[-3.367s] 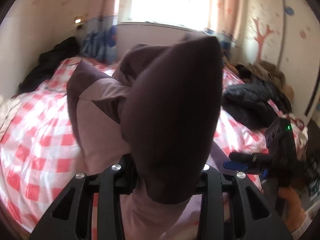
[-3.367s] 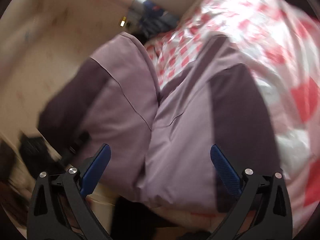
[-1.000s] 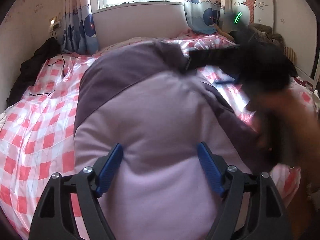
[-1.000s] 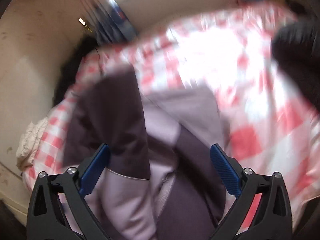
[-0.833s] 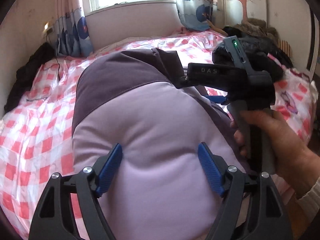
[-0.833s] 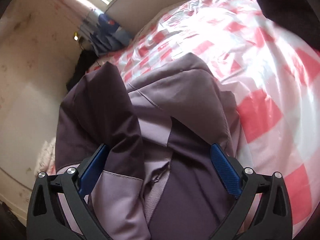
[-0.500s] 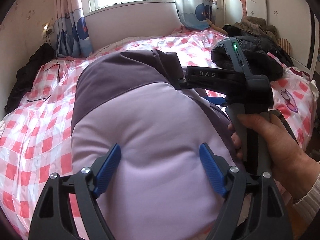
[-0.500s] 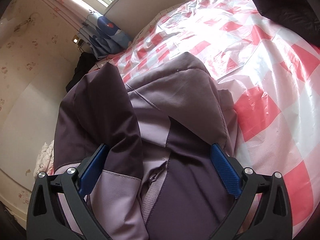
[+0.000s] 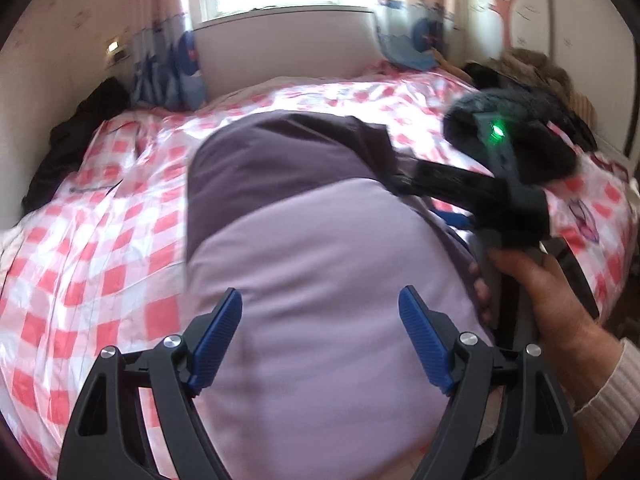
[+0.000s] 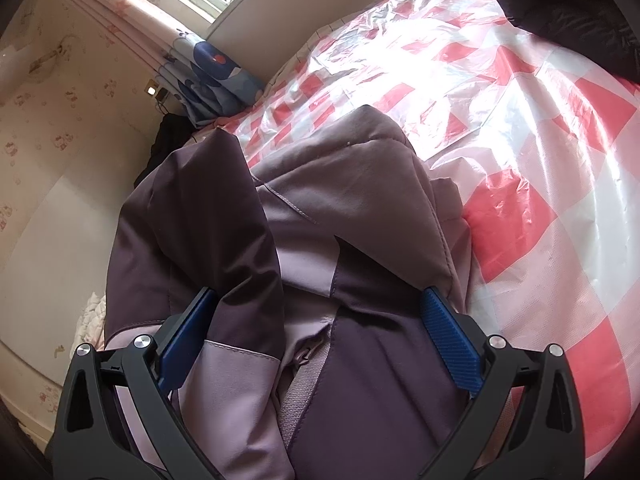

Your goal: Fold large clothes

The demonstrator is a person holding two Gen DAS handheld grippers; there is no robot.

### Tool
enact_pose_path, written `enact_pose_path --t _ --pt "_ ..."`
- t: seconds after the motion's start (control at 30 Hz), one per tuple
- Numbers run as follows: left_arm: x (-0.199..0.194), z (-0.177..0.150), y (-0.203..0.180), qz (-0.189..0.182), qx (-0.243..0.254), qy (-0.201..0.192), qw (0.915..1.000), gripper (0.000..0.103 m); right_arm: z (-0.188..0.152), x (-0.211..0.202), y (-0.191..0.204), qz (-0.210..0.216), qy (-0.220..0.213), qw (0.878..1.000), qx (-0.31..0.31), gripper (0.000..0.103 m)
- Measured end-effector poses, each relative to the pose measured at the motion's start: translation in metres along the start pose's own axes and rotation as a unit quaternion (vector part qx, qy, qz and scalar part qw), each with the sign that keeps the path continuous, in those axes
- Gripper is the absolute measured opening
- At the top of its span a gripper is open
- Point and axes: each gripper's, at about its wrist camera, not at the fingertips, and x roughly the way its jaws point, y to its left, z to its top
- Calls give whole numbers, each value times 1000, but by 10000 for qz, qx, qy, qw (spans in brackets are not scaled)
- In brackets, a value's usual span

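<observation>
Bed with a red-and-white checked cover under clear plastic fills both views. The purple jacket lies on it near the front edge, bundled into a thick folded stack: pale lilac panel on top toward the camera, dark plum panel beyond. In the right wrist view the same jacket shows its open side, with a dark sleeve draped over the left, the hood or collar bunched at the far end, and a grey zipper strip running down the middle. A dark coat sits well apart on the bed's far right; another dark garment lies against the left wall.

Step, as judged: mid-fold. The body is doubled over and both tools are resetting for the next grab. The next move probably calls for pinching the loose sleeve or hem edge on the open side and carrying it across, with the stack kept from sliding on the slick plastic.

Left gripper: jaws wide apart over the lilac panel, pads clear of the cloth, gripping nothing. Right gripper: jaws spread wide over the dark fabric; its left pad sits at the sleeve edge, contact unclear, no pinch seen. The right hand holds that tool's handle, green light lit.

Writing: none readable; the tool body is blurred.
</observation>
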Motion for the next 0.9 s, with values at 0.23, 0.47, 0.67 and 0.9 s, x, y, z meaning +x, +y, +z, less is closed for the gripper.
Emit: enact_pose_path --t 0.23,0.47,0.67,0.9 --pt "2 5 46 -163 -578 22 9982 77 0 0 -5 94 -18 9999 65 96" --pt "60 -10 163 -1769 -3241 560 9276 79 0 1 -8 156 -13 9998 109 96" --pt "108 -18 186 -2379 -3861 841 8873 93 1 2 -12 233 -10 9996 169 96" --pt "154 -11 184 -3485 -4138 1125 8335 97 1 2 -17 311 -28 9991 284 96"
